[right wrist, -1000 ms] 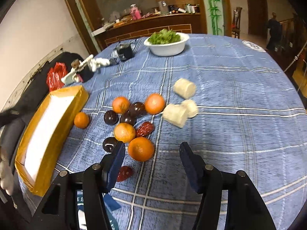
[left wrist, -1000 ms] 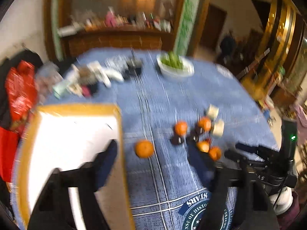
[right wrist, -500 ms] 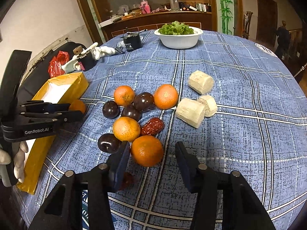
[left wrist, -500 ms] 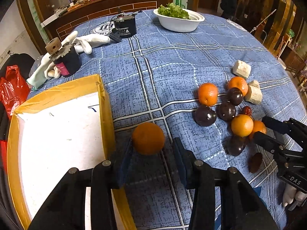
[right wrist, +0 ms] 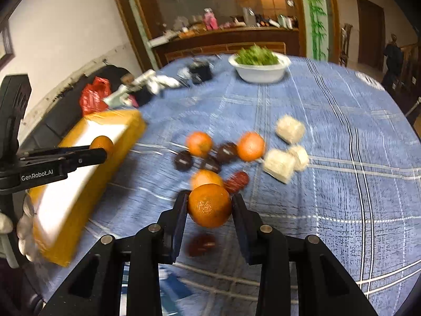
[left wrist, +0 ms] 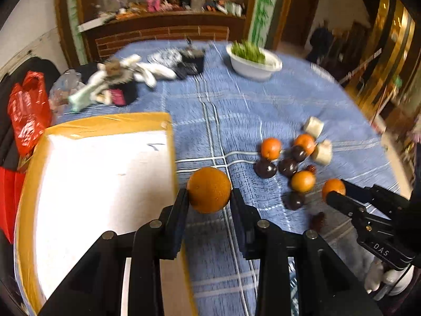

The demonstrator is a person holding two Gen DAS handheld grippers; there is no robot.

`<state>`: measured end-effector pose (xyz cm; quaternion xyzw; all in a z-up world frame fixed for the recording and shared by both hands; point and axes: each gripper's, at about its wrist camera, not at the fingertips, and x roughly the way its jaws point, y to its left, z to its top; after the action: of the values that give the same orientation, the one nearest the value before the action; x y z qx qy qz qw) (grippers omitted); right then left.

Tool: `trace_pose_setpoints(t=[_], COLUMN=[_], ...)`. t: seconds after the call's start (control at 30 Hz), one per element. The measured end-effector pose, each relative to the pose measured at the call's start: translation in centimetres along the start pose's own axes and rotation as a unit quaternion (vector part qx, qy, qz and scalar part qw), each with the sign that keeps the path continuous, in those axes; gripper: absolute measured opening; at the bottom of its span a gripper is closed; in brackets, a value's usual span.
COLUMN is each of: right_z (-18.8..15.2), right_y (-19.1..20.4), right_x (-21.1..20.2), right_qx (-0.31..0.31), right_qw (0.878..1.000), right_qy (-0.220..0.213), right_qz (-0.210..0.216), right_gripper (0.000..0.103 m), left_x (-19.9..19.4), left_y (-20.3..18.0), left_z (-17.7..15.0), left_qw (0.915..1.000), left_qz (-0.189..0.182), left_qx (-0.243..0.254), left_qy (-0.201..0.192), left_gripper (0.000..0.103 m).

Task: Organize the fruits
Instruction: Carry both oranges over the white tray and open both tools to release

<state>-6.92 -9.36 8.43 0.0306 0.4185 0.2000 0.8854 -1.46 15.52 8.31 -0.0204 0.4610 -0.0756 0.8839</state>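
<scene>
My left gripper [left wrist: 209, 197] has an orange [left wrist: 209, 193] between its jaws, which are closing with both pads against the fruit, beside the right edge of the yellow-taped box [left wrist: 105, 184] with a white top. My right gripper [right wrist: 209, 208] is closing the same way on another orange [right wrist: 209, 205], pads touching it, just in front of the fruit pile. That pile holds more oranges [right wrist: 250, 146], dark plums [right wrist: 184, 160], red dates [right wrist: 238, 180] and pale white chunks [right wrist: 279, 164] on the blue checked cloth. In the right wrist view the left gripper [right wrist: 101, 155] reaches in from the left over the box [right wrist: 79, 184].
A white bowl of greens [left wrist: 252, 64] stands at the far side of the round table. White gloves [left wrist: 147, 72] and a small black device [left wrist: 192, 60] lie at the back left. A red bag [left wrist: 26, 115] sits off the table's left edge.
Both grippers have narrowed from wide open onto an orange each. The left one's orange now sits higher, level with the box edge. The right gripper's orange stands clear of the pile.
</scene>
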Motion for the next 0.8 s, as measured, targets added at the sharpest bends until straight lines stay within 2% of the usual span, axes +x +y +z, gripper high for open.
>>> trace_pose_setpoints(t=[0.13,0.2,0.3,0.4,0.47,0.63,0.8], right_z=[0.7,0.8,0.9,0.2,-0.2,-1.8,-3.3], right_y=[4.5,7.5,12.8,17.1,19.1,23.7,25.3], right_x=[-2.1,-2.4,-1.6,-0.1,1.0,4.5,6.3], right_qx=[-0.033,-0.052,-0.084,-0.108,-0.119,-0.149,-0.163], right_qw=[0.999,0.997,0.991,0.985,0.983,0.978,0.976], right_qy=[-0.015,-0.014,0.001,0.018,0.031,0.065,0.083], right_qz=[0.035,0.062,0.106,0.131,0.138,0.134,0.118], right_gripper=[0.038,0.038,0.039,0.039,0.039,0.039,0.041], left_x=[-4.5,-6.0,-6.7,-6.7,-6.8,-7.9,-8.9], left_y=[3.1,5.0,8.1,10.7,12.3,14.7,15.0], left_z=[-1.7,-2.9,-4.9,-6.9,-8.1,-9.8,-10.3], left_qw=[0.9981,0.9958,0.9907,0.9835,0.9796,0.9738,0.9718], left_qz=[0.006,0.022,0.069,0.118,0.135,0.145,0.147], left_qx=[-0.047,-0.074,-0.102,-0.126,-0.14,-0.166,-0.173], left_qy=[-0.039,-0.05,-0.059,-0.053,-0.05,-0.056,-0.065], left_gripper=[0.031,0.031,0.032,0.032,0.032,0.032,0.033])
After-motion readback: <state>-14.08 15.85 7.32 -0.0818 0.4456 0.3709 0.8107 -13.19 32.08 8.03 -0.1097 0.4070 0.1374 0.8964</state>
